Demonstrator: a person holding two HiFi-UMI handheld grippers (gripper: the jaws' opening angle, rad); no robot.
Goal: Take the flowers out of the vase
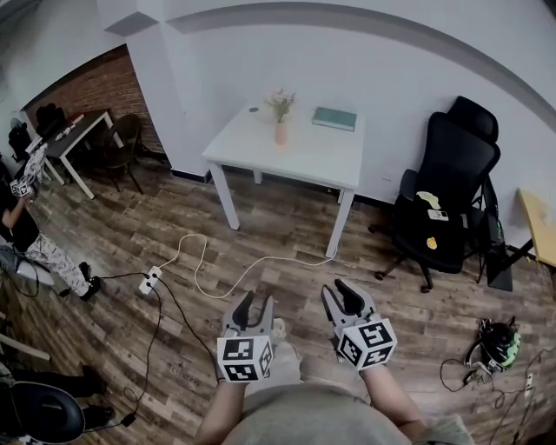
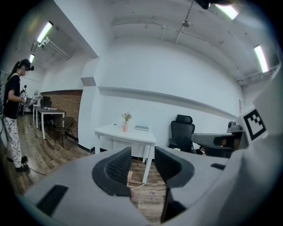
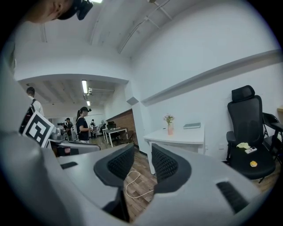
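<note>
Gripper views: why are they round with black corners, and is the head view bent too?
Left gripper view: wide-angle circle with dark corners; ceiling light glares; left gripper is soft up close, white table sharp. Right gripper view: same circle, right gripper equally soft. Head view: milder bending, wall ledge arches over the table; even light.

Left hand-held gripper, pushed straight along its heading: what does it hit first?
Nothing close. The left hand-held gripper aims low at the wood floor just short of the front leg of the white table; likely floor first, depth unclear.
</note>
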